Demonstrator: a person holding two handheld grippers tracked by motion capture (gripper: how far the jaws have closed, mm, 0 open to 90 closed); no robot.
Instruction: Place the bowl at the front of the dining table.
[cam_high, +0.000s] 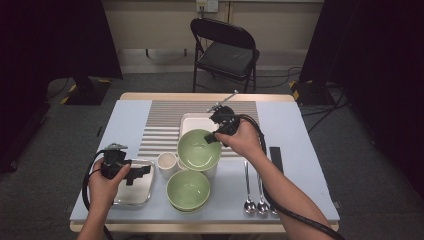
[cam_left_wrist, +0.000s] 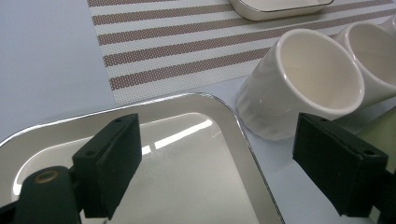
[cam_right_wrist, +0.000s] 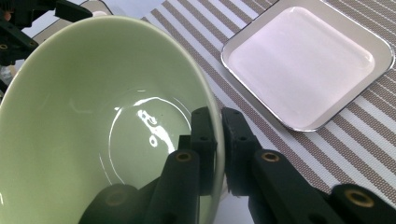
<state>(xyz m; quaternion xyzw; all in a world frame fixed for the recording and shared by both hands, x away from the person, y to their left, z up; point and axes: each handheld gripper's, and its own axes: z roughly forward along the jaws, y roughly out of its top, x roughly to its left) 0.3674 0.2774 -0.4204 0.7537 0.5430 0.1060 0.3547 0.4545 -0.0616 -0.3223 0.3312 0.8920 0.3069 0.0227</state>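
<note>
Your right gripper (cam_right_wrist: 218, 140) pinches the rim of the green bowl (cam_right_wrist: 93, 121), one jaw inside and one outside, clamped tight on the wall. The bowl hangs tilted just in front of the white square dish (cam_high: 192, 120), above the striped placemat (cam_high: 160, 125) and the white cups (cam_high: 167, 162). A second green bowl (cam_high: 188, 190) sits nearer you than the dish, with two spoons (cam_high: 254, 192) to its right. Your left gripper (cam_left_wrist: 215, 154) hovers with jaws wide apart and empty over the steel tray (cam_left_wrist: 187, 186), well left of the dish.
</note>
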